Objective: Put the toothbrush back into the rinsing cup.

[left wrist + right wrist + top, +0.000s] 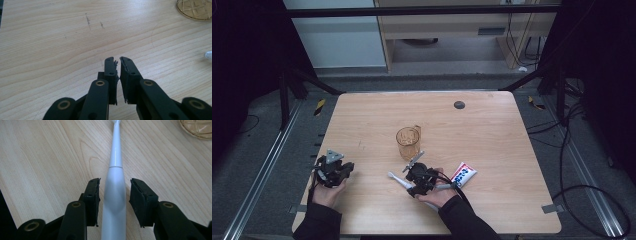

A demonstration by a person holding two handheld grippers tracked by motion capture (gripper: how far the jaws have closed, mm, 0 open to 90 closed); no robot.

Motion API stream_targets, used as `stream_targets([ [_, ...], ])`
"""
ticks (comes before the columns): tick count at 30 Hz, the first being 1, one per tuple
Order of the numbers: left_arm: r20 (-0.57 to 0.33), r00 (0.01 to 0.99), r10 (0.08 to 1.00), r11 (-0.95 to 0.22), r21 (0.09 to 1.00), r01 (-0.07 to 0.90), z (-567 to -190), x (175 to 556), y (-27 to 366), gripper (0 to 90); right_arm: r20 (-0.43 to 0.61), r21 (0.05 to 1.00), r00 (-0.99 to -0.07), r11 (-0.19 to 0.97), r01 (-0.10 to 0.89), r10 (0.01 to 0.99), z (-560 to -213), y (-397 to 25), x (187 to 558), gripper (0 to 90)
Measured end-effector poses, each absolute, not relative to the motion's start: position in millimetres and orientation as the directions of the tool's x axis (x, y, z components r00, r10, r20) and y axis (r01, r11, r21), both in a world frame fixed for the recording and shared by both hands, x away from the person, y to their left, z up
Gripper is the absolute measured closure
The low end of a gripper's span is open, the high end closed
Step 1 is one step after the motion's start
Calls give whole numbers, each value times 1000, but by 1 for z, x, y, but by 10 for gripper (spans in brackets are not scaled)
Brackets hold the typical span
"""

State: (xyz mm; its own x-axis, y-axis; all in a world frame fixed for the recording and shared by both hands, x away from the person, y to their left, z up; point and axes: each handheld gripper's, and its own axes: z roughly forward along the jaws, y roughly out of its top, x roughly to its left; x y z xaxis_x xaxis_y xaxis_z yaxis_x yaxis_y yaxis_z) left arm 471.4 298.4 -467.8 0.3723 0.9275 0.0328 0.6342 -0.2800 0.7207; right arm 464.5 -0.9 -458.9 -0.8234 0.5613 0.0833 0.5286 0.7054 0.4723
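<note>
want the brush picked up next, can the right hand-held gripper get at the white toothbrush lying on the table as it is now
Probably yes. The right hand-held gripper already has its open jaws on either side of the white plastic toothbrush handle, with a gap on each side and nothing between them; closing should take it.

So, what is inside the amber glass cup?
The cup looks empty; its patterned base shows through. The toothbrush lies on the table, between the open right gripper jaws, not inside.
</note>
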Motion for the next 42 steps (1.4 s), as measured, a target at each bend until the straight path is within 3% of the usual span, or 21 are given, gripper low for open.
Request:
stream_targets([
  [21,36,373,927,-284,718,636,-468,472,298,830,77,416,-824,733,539,562,-472,4,468,599],
  [31,34,373,927,-283,717,637,-468,472,299,832,68,415,-819,731,542,569,-473,4,467,662],
  [42,35,373,927,-282,718,636,-468,472,299,839,68,402,-811,728,555,581,-472,6,467,672],
])
